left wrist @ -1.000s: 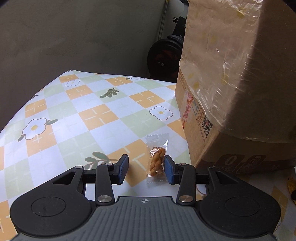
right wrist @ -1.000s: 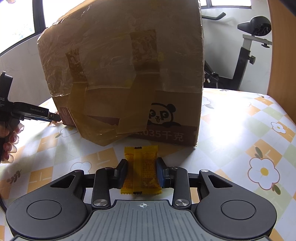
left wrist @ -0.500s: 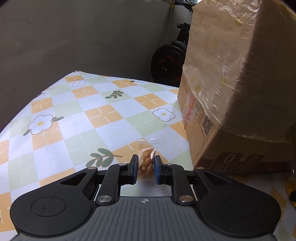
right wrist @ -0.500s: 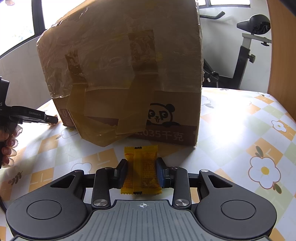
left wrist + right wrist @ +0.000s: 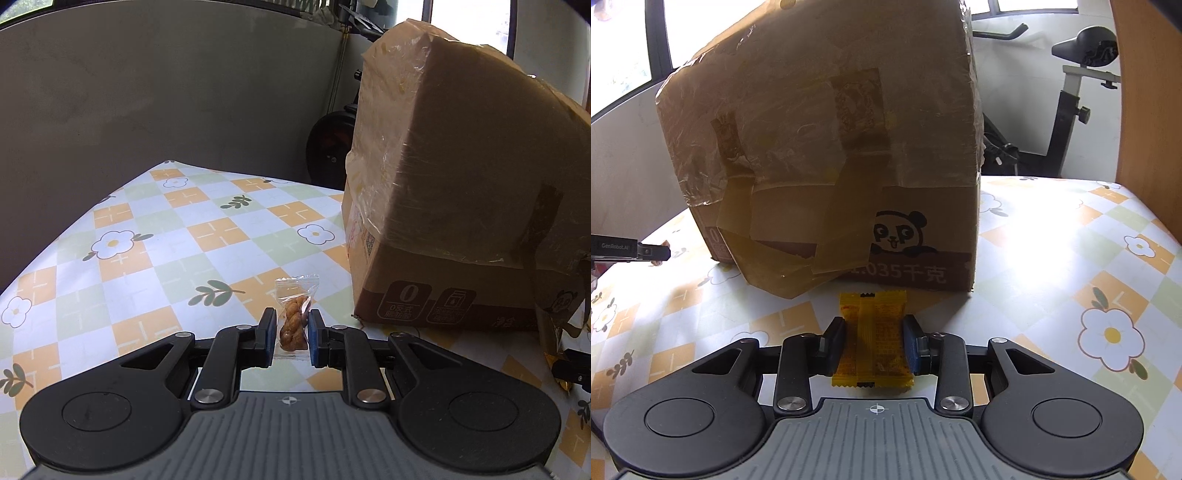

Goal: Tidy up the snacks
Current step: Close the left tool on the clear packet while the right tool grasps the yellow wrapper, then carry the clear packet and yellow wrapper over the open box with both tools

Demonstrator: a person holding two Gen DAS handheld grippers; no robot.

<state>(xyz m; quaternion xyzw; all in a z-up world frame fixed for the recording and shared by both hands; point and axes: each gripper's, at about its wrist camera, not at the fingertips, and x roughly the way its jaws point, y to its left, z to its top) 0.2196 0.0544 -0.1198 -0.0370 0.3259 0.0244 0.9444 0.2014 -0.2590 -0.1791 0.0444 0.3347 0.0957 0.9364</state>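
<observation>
The left gripper [image 5: 292,338] has just closed on the clear-wrapped twisted snack [image 5: 293,325] and lifted it. The right gripper [image 5: 874,345] stays pinching a crinkly yellow packet [image 5: 873,339].

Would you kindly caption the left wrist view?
Left gripper shut on a clear-wrapped twisted snack beside a taped cardboard box.

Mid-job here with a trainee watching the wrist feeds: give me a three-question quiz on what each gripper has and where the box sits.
1. True or false: the left gripper is shut on a clear packet holding a twisted snack.
2. The right gripper holds: A) yellow packet B) spoon C) nothing.
3. What animal is printed on the cardboard box?

Key: 1 true. 2 A. 3 a panda, on the side facing the right gripper.
</observation>
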